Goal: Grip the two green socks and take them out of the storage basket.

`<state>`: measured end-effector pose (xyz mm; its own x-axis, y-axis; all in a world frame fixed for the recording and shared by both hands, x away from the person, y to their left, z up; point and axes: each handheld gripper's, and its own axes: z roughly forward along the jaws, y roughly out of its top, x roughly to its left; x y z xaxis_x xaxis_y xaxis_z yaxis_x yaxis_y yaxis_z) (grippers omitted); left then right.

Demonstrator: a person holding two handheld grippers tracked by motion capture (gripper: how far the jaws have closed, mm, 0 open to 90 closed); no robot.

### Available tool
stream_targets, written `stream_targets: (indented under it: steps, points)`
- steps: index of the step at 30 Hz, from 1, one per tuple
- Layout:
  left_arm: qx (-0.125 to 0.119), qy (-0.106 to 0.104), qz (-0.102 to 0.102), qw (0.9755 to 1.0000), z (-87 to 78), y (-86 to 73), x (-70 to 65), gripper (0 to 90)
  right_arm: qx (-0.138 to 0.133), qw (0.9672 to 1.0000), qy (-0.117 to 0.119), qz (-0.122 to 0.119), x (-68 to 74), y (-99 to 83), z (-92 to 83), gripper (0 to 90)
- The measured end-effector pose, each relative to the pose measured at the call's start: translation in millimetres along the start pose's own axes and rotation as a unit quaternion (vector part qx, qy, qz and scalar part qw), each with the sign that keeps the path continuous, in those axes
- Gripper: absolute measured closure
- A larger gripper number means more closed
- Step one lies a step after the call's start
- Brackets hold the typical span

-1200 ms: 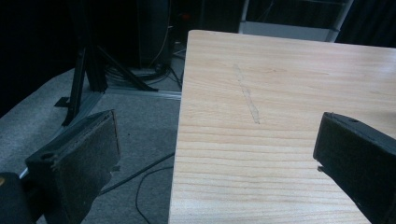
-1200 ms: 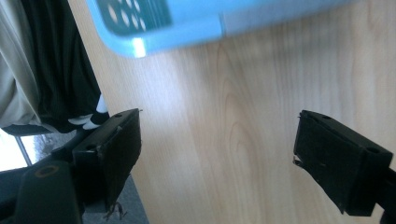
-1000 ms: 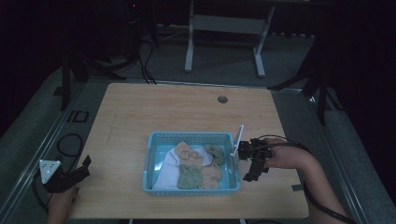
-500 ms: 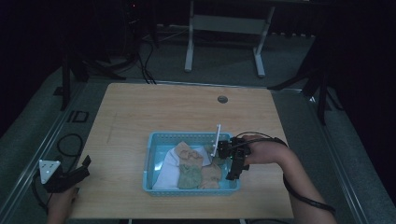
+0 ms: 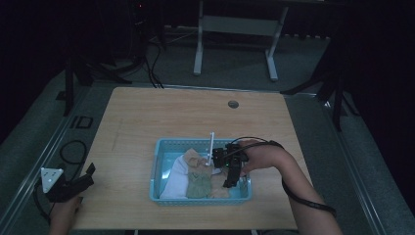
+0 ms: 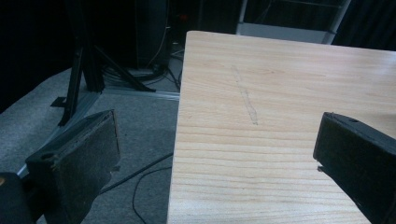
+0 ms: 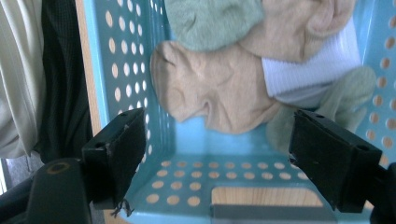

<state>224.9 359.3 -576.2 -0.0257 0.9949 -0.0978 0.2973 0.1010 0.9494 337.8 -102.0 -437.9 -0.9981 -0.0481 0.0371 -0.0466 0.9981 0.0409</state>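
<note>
The step in hand looks like the reach for a sock: the right gripper (image 5: 234, 172) hangs over the right end of the blue basket (image 5: 155, 169), which sits at about 6 o'clock on the wooden table (image 5: 161, 112), near the person's edge. The jaws have just been closing a little, yet they stand well apart with nothing between them; in the right gripper view they frame bare basket floor.

The socks lie in a loose heap inside the basket. From the right gripper view a tan sock (image 7: 212, 93) lies nearest, just beyond the jaws at 12 o'clock, with a green sock (image 7: 208, 21) past it, a white ribbed sock (image 7: 310, 65) at about 2 o'clock and a second green sock (image 7: 327, 100) partly under the white one.

The left gripper (image 5: 73, 183) rests at the table's corner at about 8 o'clock, well apart from the basket, its jaws wide and holding nothing; its own view looks along the table's left edge.

The next move, as I judge it, calls for lowering the right gripper onto the tan sock so one jaw comes down on each side of a fold, then closing on it. The overlap with the white sock means a careless pinch could lift two at once.
</note>
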Motion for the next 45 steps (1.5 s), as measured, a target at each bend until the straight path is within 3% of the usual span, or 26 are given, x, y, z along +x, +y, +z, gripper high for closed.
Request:
stream_targets:
  steps: [10, 18, 20, 28, 33, 40, 45]
  points:
    - [-0.001, -0.001, -0.001, 1.0, -0.1, -0.1, 0.1, 0.7, 0.002, 0.9997, 0.006, -0.025, -1.1, 31.4, 4.9, 19.0]
    - [-0.002, -0.002, -0.002, 1.0, -0.2, -0.2, 0.0, 0.7, 0.001, 0.9995, 0.012, -0.029, 0.3, 44.5, 11.5, 19.0]
    - [0.0, -0.001, -0.001, 1.0, 0.0, -0.1, 0.2, 0.7, 0.001, 0.9993, 0.013, -0.035, 2.0, 51.7, 20.0, 18.9]
    - [-0.001, -0.001, -0.002, 1.0, 0.0, -0.1, 0.2, 0.7, 0.001, 0.9988, 0.015, -0.047, 4.6, 62.9, 36.5, 18.1]
    - [-0.002, -0.002, -0.002, 1.0, -0.1, -0.2, 0.3, 0.7, 0.016, 0.9987, 0.017, -0.046, 4.1, 68.8, 53.8, 17.6]
    - [-0.003, -0.002, -0.003, 1.0, -0.4, -0.3, 0.2, 0.7, 0.024, 0.9986, 0.019, -0.043, 3.3, 72.8, 61.8, 16.6]
    - [-0.003, -0.003, -0.003, 1.0, -0.3, -0.3, 0.1, 0.7, 0.035, 0.9983, 0.007, -0.046, 3.5, 75.9, 67.0, 25.1]
